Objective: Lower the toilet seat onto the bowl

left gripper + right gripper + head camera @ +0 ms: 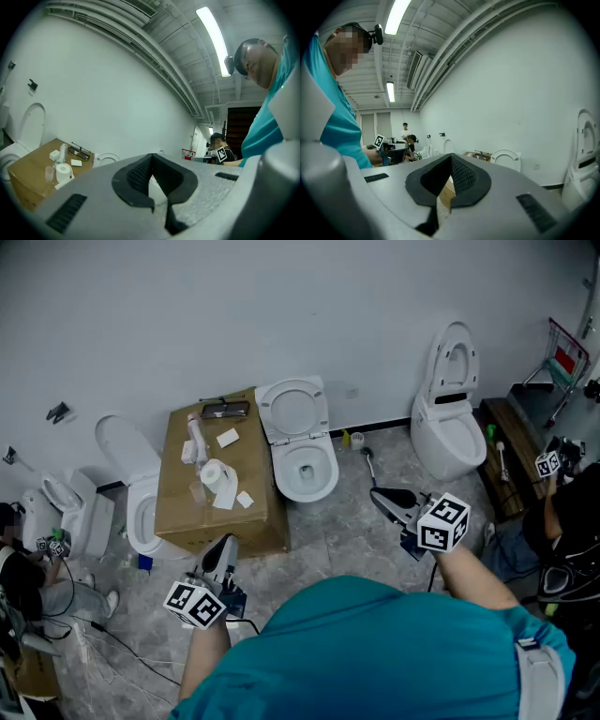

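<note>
The white toilet (306, 468) stands against the far wall between a cardboard box and a toilet brush. Its seat (292, 409) and lid are raised and lean back on the wall. The raised seat (107, 158) also shows in the left gripper view, and as a pale ring (506, 157) in the right gripper view. My left gripper (224, 552) is held low by the box's near corner, shut and empty. My right gripper (386, 500) hovers right of the bowl, well short of it, its jaws together with nothing between them. Neither gripper touches the toilet.
A cardboard box (178, 512) left of the toilet carries a toilet roll (218, 479), a bottle and small items. Another toilet (141, 498) stands further left, a third (450, 423) at the right. A toilet brush (367, 460) lies by the bowl. People sit at both sides.
</note>
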The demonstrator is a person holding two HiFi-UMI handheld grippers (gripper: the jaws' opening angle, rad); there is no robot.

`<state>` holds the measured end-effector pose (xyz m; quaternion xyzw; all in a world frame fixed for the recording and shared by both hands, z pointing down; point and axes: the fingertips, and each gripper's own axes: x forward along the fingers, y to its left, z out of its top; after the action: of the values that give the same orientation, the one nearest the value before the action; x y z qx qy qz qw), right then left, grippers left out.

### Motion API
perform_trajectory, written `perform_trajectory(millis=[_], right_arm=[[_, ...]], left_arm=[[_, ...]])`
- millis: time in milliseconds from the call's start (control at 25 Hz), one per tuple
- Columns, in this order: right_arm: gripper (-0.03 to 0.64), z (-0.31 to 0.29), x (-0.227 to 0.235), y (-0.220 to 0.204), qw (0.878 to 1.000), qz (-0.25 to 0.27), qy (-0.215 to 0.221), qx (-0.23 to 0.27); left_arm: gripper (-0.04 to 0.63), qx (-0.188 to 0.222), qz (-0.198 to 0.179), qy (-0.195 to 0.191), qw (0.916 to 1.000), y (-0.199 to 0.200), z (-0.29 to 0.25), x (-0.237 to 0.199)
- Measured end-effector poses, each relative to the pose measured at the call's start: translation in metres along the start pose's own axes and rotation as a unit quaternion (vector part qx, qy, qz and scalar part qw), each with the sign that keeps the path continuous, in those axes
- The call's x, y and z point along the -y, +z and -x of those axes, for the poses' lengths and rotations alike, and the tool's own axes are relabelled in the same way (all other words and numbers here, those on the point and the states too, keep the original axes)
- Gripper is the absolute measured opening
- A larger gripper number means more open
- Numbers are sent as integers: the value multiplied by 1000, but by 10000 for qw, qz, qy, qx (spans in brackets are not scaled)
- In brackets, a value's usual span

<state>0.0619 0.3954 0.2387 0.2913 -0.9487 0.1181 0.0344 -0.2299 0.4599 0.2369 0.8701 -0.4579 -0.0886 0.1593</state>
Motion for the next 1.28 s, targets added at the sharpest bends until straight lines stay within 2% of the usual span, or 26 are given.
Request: perform_trajectory(millis=[360,640,1280], right_arm=[[-3,5,8,0,9999,54,-140,9],[-3,10,12,4,10000,62,-55,-10],[-3,96,78,8,9997,123,129,-188]], left_arm=[[5,-40,-33,-71,10000,-1,-12,2],[3,-84,-3,-73,9999,-4,-26,12],[5,-97,14,-91,9999,-43,-112,111]])
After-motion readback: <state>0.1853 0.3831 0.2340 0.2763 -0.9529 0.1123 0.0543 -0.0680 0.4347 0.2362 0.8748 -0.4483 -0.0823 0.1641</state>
